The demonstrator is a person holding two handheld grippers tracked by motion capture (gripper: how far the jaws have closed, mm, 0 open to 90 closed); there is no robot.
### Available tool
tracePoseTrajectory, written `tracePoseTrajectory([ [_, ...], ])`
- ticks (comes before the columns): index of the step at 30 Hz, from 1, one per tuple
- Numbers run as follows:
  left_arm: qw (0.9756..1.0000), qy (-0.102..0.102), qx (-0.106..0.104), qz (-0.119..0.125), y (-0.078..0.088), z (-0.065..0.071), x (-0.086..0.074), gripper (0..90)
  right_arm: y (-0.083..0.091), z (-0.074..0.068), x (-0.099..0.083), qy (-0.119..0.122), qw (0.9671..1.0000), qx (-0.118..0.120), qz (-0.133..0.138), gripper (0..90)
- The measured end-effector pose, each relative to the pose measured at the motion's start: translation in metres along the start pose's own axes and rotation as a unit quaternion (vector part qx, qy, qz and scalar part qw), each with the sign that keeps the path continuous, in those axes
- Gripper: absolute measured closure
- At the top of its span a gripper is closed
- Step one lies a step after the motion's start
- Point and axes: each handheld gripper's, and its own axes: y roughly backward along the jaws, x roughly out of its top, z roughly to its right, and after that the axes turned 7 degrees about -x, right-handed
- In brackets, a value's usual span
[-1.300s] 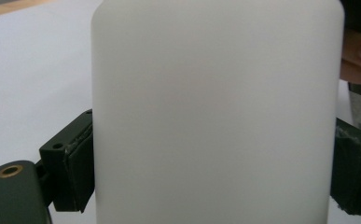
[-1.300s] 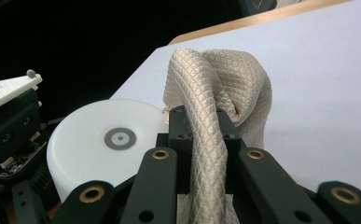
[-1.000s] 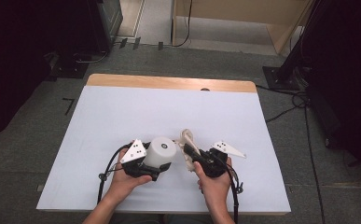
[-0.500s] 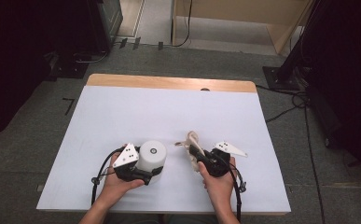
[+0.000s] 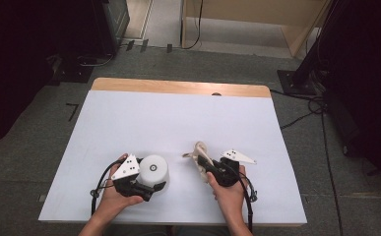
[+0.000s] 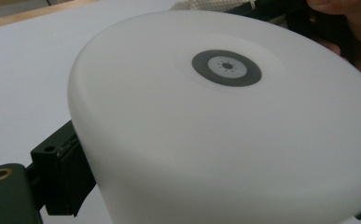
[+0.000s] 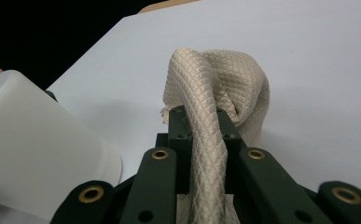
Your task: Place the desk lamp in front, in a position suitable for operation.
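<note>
table: white top (image 5: 143, 118), wooden strip along the far edge; both hands work near the front edge.
left hand: comes in from the bottom left of the high view (image 5: 110, 199), wrapped around the gripper body, cable looping off to the left.
left gripper: (image 5: 151, 183) lies low over the table, grey three-cornered plate on top, jaws pointing right.
left jaws: clamped on the white cup, one black pad (image 6: 68, 170) pressed flat on its side wall in the left gripper view; the far jaw is hidden behind the cup.
white cup: (image 5: 154, 170) translucent white plastic, held upside down or tipped, flat base facing up toward the high camera. Base carries a small grey ring mark with a dark dot at centre (image 6: 226, 67). It sits front left of centre, just right of the left hand.
gap: cup and cloth are near each other but apart, bare table between them.
cloth: (image 5: 201, 156) beige, quilted diamond weave, bunched into a fold. Sits front, right of centre, sticking up and out past the jaw tips.
right gripper: (image 5: 204, 162) points away and left, grey plate on top, cable trailing down.
right jaws: closed tight on the cloth, a rolled strand of it runs straight down between them (image 7: 208, 154).
right hand: (image 5: 227, 189) enters from the bottom right, holding the gripper body.
</note>
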Motion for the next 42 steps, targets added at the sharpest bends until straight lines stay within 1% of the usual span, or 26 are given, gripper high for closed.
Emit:
tracePoseTrajectory([
  [1, 1.0, 0.0, 0.0, 0.0, 0.0, 0.0, 0.0, 5.5, 0.0, 0.0, 0.0, 0.002, 1.0, -0.001, -0.001, 81.8],
  [4, 0.9999, 0.005, -0.009, -0.001, 0.005, -0.003, 0.0, 5.4, 0.0, 0.0, 0.0, 0.003, 1.0, -0.001, -0.003, 81.8],
  [6, 0.9999, 0.012, -0.011, 0.003, 0.008, -0.005, 0.0, 5.5, 0.001, 0.0, 0.0, 0.005, 1.0, -0.002, -0.003, 81.8],
  [8, 0.9997, 0.01, -0.019, 0.007, 0.011, -0.006, 0.0, 5.5, 0.001, 0.0, -0.001, 0.006, 1.0, -0.002, -0.004, 81.8],
  [9, 0.9997, 0.006, -0.021, 0.007, 0.012, -0.006, 0.0, 5.5, 0.0, 0.0, -0.001, 0.006, 1.0, -0.001, -0.004, 81.8],
  [11, 0.9998, 0.003, -0.019, 0.006, 0.013, -0.005, 0.0, 5.5, -0.001, 0.001, -0.001, 0.007, 1.0, 0.0, -0.004, 81.8],
  [16, 0.9998, 0.006, -0.012, 0.011, 0.016, -0.006, 0.003, 5.4, -0.002, 0.0, -0.003, 0.007, 0.9999, -0.001, -0.009, 81.8],
  [17, 0.9998, 0.006, -0.012, 0.011, 0.016, -0.006, 0.003, 4.7, -0.002, 0.0, -0.003, 0.007, 0.9999, -0.001, -0.009, 81.8],
  [18, 0.9999, 0.004, -0.008, 0.013, 0.018, -0.005, 0.004, 0.3, -0.003, 0.0, -0.003, 0.006, 0.9999, -0.001, -0.011, 81.8],
  [19, 0.9998, 0.0, -0.012, 0.017, 0.019, -0.005, 0.005, 0.0, -0.003, 0.0, -0.003, 0.008, 0.9999, -0.001, -0.011, 81.7],
  [20, 0.9998, 0.0, -0.012, 0.017, 0.019, -0.005, 0.005, 0.0, -0.003, 0.001, -0.004, 0.01, 0.9999, -0.001, -0.01, 81.7],
  [21, 0.9994, 0.001, -0.021, 0.027, 0.023, -0.005, 0.005, 0.0, -0.004, 0.0, -0.004, 0.008, 0.9999, -0.001, -0.011, 81.7],
  [22, 0.9994, 0.001, -0.021, 0.027, 0.023, -0.005, 0.005, 0.0, -0.004, 0.0, -0.005, 0.007, 0.9999, -0.001, -0.014, 81.7],
  [23, 0.9991, 0.005, -0.028, 0.033, 0.025, -0.006, 0.006, 0.0, -0.004, 0.0, -0.005, 0.009, 0.9998, -0.002, -0.015, 81.7],
  [26, 0.9986, 0.002, -0.04, 0.033, 0.027, -0.007, 0.005, 0.0, -0.005, -0.001, -0.006, 0.008, 0.9999, -0.001, -0.015, 81.7],
  [29, 0.999, 0.001, -0.034, 0.027, 0.029, -0.006, 0.006, 0.0, -0.005, -0.001, -0.006, 0.01, 0.9998, -0.001, -0.014, 81.7],
  [31, 0.9996, 0.007, -0.018, 0.019, 0.029, -0.004, 0.009, 0.0, -0.005, 0.0, -0.006, 0.01, 0.9998, -0.002, -0.014, 81.6],
  [33, 1.0, 0.004, 0.001, 0.007, 0.028, 0.0, 0.013, 0.5, -0.005, 0.0, -0.006, 0.011, 0.9998, -0.004, -0.015, 81.7],
  [34, 1.0, 0.0, 0.006, 0.003, 0.027, 0.002, 0.014, 1.7, -0.005, 0.0, -0.006, 0.011, 0.9998, -0.005, -0.016, 81.6],
  [35, 1.0, 0.0, 0.006, 0.003, 0.027, 0.002, 0.014, 3.9, -0.005, 0.0, -0.006, 0.012, 0.9998, -0.005, -0.016, 81.6],
  [36, 0.9997, -0.011, 0.017, -0.011, 0.024, 0.005, 0.015, 5.0, -0.006, 0.0, -0.006, 0.015, 0.9998, -0.004, -0.015, 81.6],
  [41, 0.9995, -0.019, 0.02, -0.016, 0.024, 0.007, 0.014, 8.2, -0.005, -0.001, -0.006, 0.019, 0.9997, -0.004, -0.015, 81.6],
  [42, 0.999, -0.031, 0.026, -0.02, 0.024, 0.008, 0.016, 8.6, -0.005, -0.001, -0.006, 0.018, 0.9997, -0.004, -0.015, 81.6],
])
